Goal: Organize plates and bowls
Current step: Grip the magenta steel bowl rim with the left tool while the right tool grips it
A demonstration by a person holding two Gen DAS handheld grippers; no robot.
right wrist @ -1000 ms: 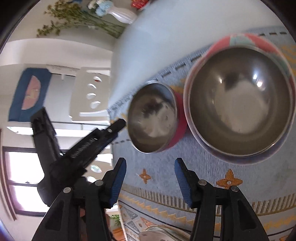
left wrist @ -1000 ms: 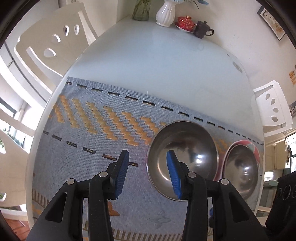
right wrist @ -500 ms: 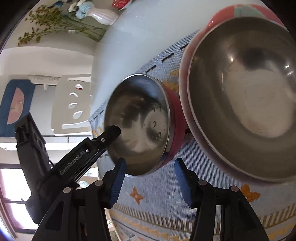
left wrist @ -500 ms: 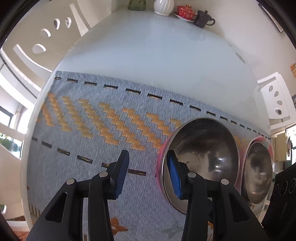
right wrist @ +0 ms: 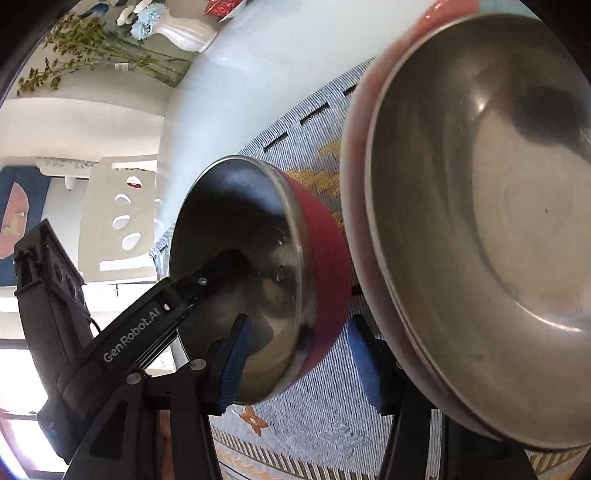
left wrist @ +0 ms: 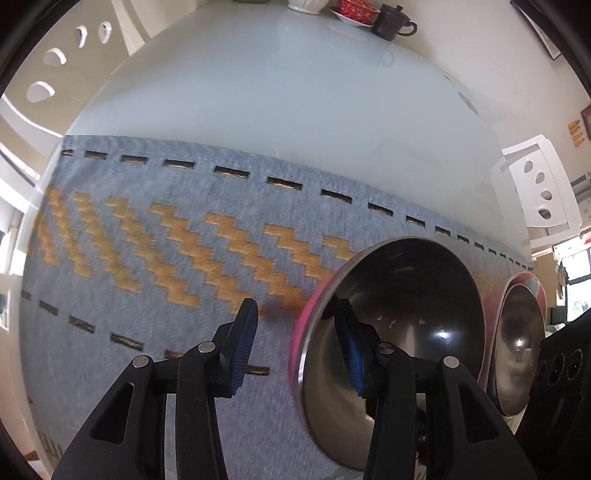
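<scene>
Setting: a pale glossy dining table [left wrist: 280, 110] stood in a bright room with white cut-out chairs [left wrist: 539, 192]; a grey-blue woven runner with orange zigzags [left wrist: 155, 258] covered its near part, and a white vase [right wrist: 184, 31] and a dark teapot [left wrist: 391, 26] stood at the far end.

Task objects: a small steel bowl with a red outer wall [right wrist: 258, 273] and a larger steel bowl with a pink outer wall [right wrist: 480, 229] lay on the runner, just beside each other, rims close.

Left gripper [left wrist: 295, 350]: its blue pads straddled the near rim of the small bowl, one inside and one outside; the jaws were parted and no pad visibly pressed the wall.

Right gripper [right wrist: 299, 365]: it likewise bracketed the opposite rim of the same small bowl, jaws apart, not yet clamped as far as could be seen.

Progress: early; both bowls were separate and unstacked. Remaining, by judgement: closing on the small bowl, lifting it and nesting it in the larger one; no plates were clearly in view.

Change from earlier frames: both grippers had descended toward the small bowl, which had grown much larger in each view; previously the right pads hung short of its rim, above bare runner.
</scene>
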